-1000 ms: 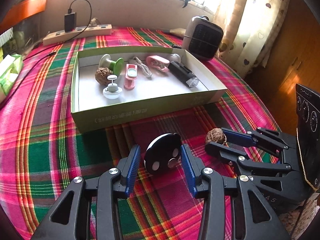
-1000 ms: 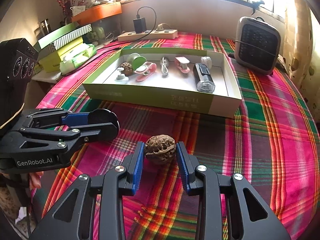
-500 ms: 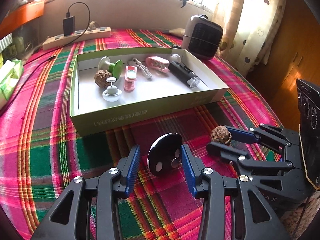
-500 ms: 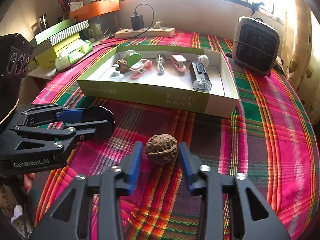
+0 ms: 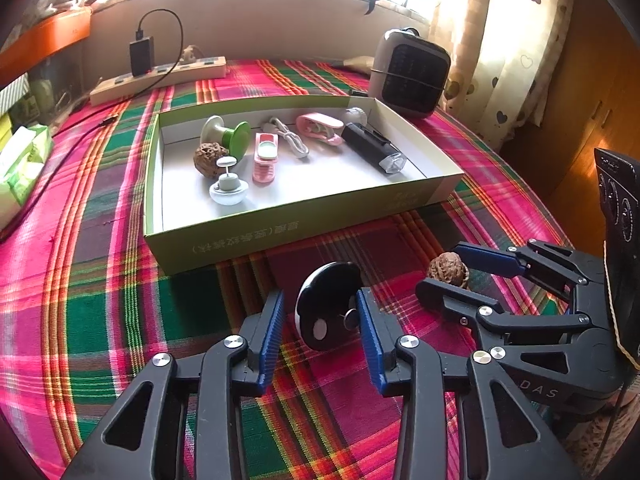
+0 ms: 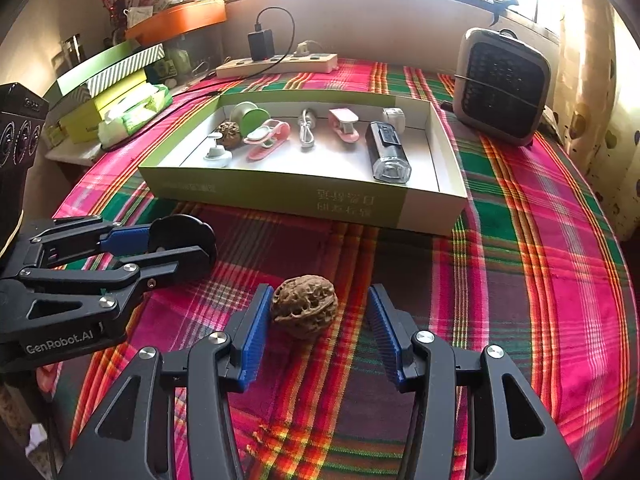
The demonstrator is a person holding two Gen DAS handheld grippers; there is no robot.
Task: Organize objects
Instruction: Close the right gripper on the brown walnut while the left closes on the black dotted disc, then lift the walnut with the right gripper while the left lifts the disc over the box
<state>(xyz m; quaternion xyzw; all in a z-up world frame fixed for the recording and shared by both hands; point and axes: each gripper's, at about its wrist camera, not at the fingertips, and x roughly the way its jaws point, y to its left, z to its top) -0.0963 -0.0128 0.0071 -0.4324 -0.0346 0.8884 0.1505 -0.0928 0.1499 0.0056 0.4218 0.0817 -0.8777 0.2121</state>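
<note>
A black round disc (image 5: pixel 326 306) stands on edge on the plaid cloth between the blue pads of my left gripper (image 5: pixel 319 300). Its jaws are closing; the right pad is at the disc, while the left pad (image 5: pixel 272 328) still shows a gap. A brown walnut (image 6: pixel 305 310) lies on the cloth between the fingers of my right gripper (image 6: pixel 319 296), which is open, its right pad well clear of the nut. The two grippers sit side by side in front of the green-sided box (image 5: pixel 280 232), which holds another walnut (image 5: pixel 208 156), a green spool, pink clips, a cable and a black flashlight.
A small heater (image 5: pixel 412 72) stands behind the box on the right. A power strip (image 5: pixel 160 76) with a charger lies along the back wall. A tissue pack (image 5: pixel 20 160) and stacked boxes (image 6: pixel 108 76) sit at the left edge.
My right gripper's jaws have spread apart and let go of the walnut. My left gripper's jaws have narrowed around the black disc. Neither hand has shifted.
</note>
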